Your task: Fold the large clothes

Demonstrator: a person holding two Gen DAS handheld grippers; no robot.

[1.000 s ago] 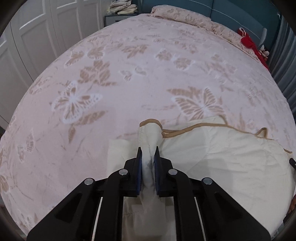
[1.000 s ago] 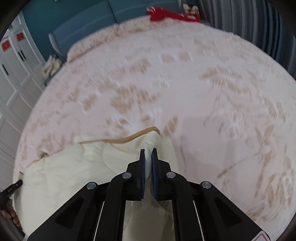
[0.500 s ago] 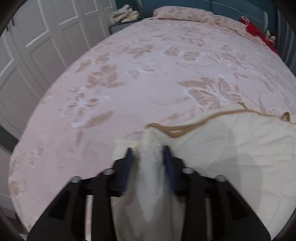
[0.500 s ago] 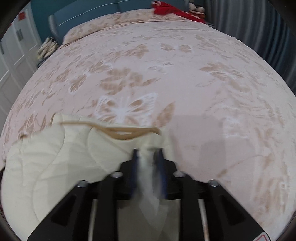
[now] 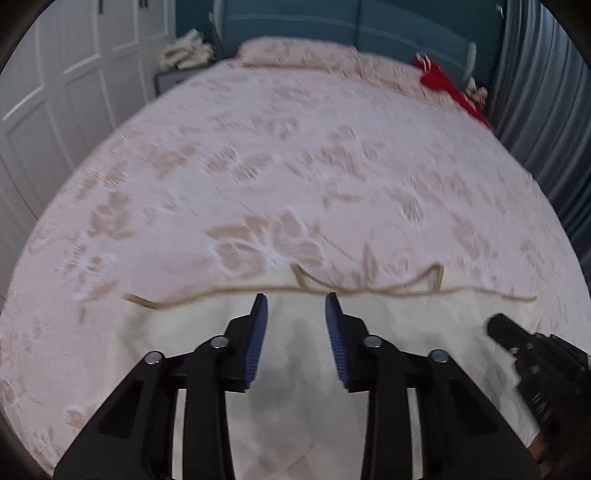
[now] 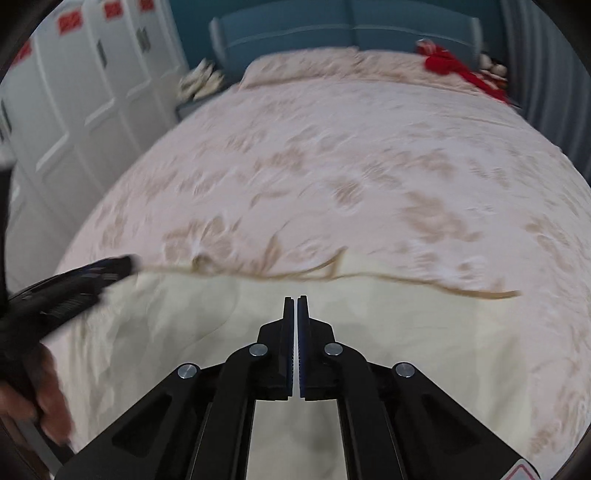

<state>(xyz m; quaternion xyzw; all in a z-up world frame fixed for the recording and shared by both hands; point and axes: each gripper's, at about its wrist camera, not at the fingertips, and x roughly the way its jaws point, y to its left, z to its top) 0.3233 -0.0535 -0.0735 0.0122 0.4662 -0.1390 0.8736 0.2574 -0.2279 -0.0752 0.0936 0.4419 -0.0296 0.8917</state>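
A cream quilted garment with tan trim (image 5: pixel 295 369) lies flat on the near part of the bed, its trimmed edge running across both views; it also shows in the right wrist view (image 6: pixel 406 332). My left gripper (image 5: pixel 295 306) is open and empty above the cloth, just short of the trimmed edge. My right gripper (image 6: pixel 296 301) is shut with nothing between its pads, above the cloth. The right gripper's body shows at the right in the left wrist view (image 5: pixel 532 354). The left gripper shows at the left in the right wrist view (image 6: pixel 74 284).
The pink bedspread with butterfly print (image 5: pixel 295 166) covers the bed. A red item (image 5: pixel 447 88) lies at the far right by the blue headboard (image 5: pixel 369 33). White wardrobe doors (image 5: pixel 55 92) stand left. A nightstand with folded cloth (image 5: pixel 184 59) is at the back left.
Both grippers have let go of the cream garment, which now lies spread flat. The left gripper has opened wide. The right gripper has come off the cloth and is shut. Both have pulled back.
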